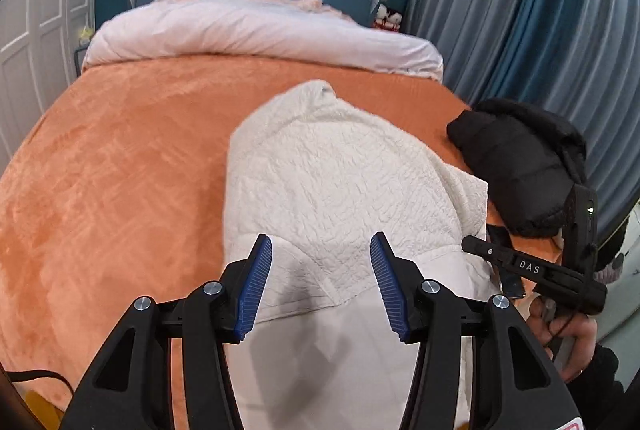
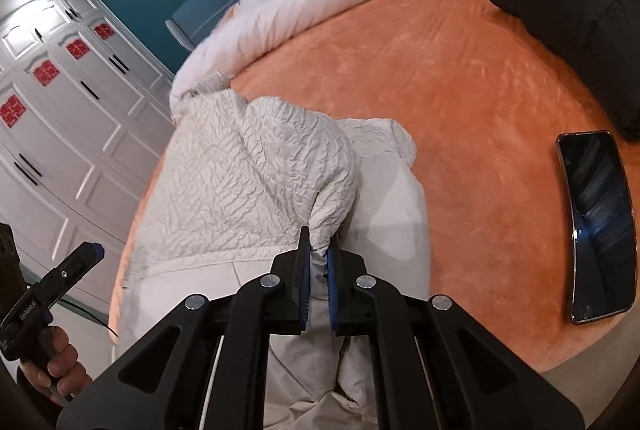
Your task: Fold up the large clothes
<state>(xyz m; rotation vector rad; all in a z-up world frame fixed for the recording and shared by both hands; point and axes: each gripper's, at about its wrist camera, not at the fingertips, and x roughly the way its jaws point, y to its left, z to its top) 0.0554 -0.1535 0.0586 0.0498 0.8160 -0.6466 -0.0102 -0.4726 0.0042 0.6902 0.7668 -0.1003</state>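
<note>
A white quilted jacket [image 1: 320, 157] lies on the orange bed cover [image 1: 120, 169], its smooth lining turned up at the near end. My left gripper [image 1: 320, 240] hovers open above the jacket's near part, with nothing between its blue pads. In the right wrist view the jacket [image 2: 240, 181] is bunched, and a fold of it rises into my right gripper [image 2: 319, 246], which is shut on that fold at the garment's right side. A hand holds each gripper's handle.
A black puffer jacket [image 1: 520, 165] sits at the bed's right side, with a dark phone [image 2: 596, 226] on the cover near the front edge. A pale duvet [image 1: 260, 25] is heaped at the headboard. White wardrobe doors [image 2: 60, 129] stand left, curtains [image 1: 520, 9] right.
</note>
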